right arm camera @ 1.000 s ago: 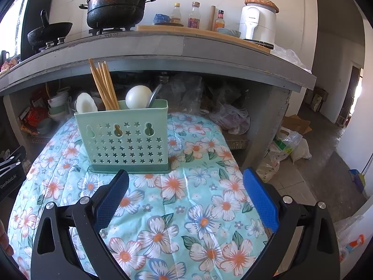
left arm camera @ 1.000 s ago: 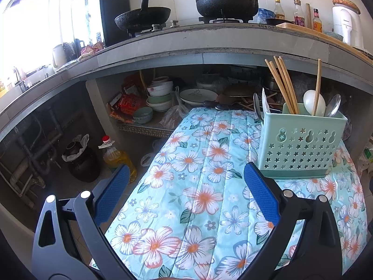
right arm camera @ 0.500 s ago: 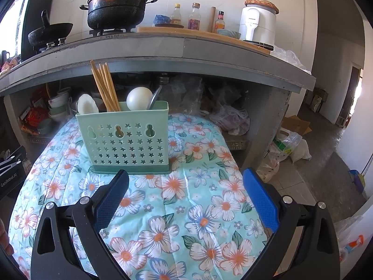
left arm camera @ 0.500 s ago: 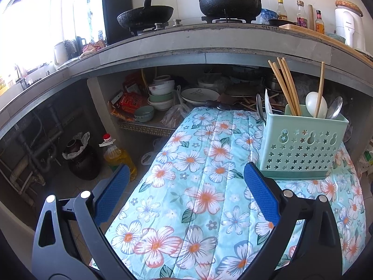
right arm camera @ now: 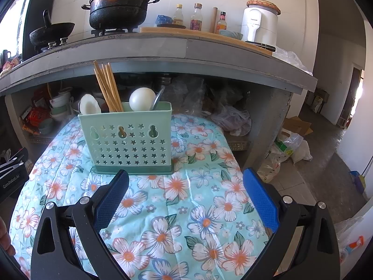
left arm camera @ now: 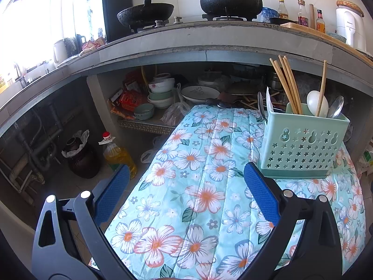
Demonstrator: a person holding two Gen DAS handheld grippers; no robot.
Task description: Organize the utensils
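Fingers [left arm camera: 114,193] of both the left gripper [left arm camera: 186,193] and right gripper [right arm camera: 186,193] gape wide, empty, short of the mint caddy [right arm camera: 127,137], whose light, stiff, likely slippery chopsticks [right arm camera: 107,86] want pinching near their exposed tops.

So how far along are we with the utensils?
Chopsticks, white spoons and a metal spoon already stand in the green holder. Left gripper and right gripper are open, holding nothing. No loose utensils show on the floral cloth; it looks finished.
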